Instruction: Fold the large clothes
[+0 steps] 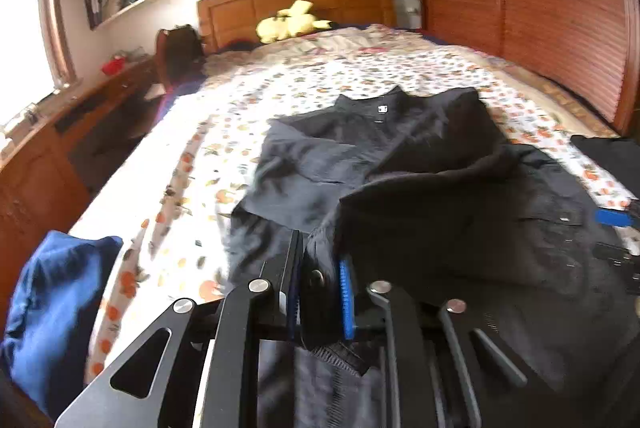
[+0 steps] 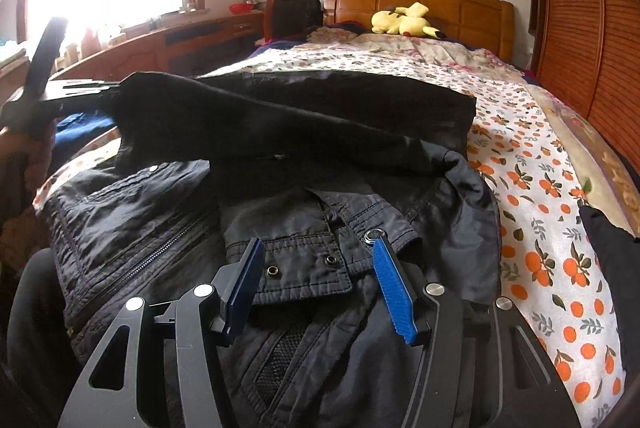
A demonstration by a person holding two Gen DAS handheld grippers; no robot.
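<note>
A large black jacket [image 1: 360,156] lies on the bed, collar toward me in the right wrist view [image 2: 304,252]. My left gripper [image 1: 320,264] is shut on an edge of the jacket and holds a flap of it lifted; it also shows at the left of the right wrist view [image 2: 96,88], with the raised black flap [image 2: 304,108] stretched from it across the jacket. My right gripper [image 2: 316,260] is open, its blue pads on either side of the collar tab with snaps, just above the cloth.
The bed has an orange-print sheet [image 2: 552,228], a wooden headboard [image 2: 420,0] and a yellow plush toy [image 2: 404,20]. A blue garment [image 1: 56,308] lies at the bed's left edge. Another dark item [image 2: 612,256] lies at right. A wooden slatted wardrobe [image 1: 540,8] stands on the right.
</note>
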